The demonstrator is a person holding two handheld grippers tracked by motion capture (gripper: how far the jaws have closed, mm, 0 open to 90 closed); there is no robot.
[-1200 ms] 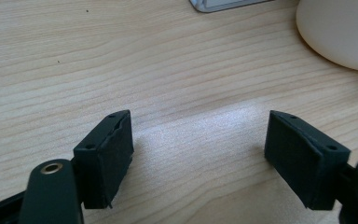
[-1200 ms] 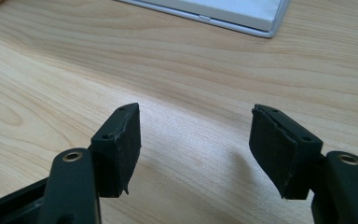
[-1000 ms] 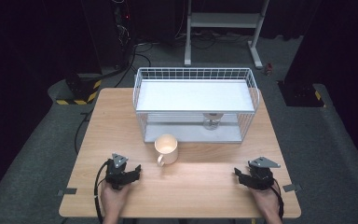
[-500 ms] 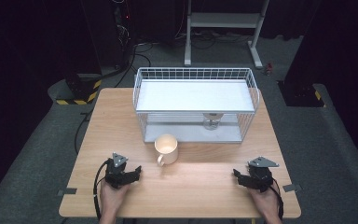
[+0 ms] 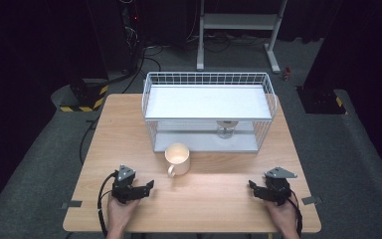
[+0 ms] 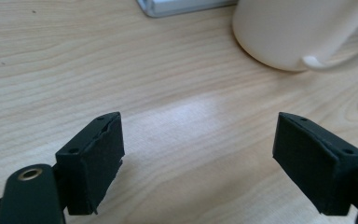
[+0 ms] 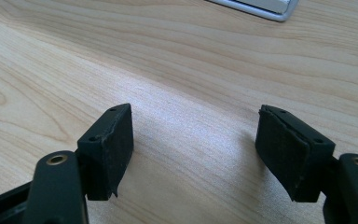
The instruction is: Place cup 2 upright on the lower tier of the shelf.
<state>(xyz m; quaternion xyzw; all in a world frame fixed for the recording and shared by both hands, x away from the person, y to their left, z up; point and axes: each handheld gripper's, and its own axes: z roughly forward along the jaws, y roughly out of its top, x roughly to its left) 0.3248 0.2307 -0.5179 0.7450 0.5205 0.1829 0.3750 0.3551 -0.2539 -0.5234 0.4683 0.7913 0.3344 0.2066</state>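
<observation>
1. Cream mug (image 5: 178,158) is set on the wooden table (image 5: 219,189), just before the wire basket (image 5: 209,109).
2. Left gripper (image 5: 148,186) is held near it, jaws just opened, nothing between.
3. Right gripper (image 5: 252,186) is kept well apart, jaws spread, empty.

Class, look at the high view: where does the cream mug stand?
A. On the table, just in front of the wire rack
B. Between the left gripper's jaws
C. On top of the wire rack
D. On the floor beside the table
A: the cream mug stands on the wooden table, just in front of the white wire rack, apart from both grippers.
</observation>
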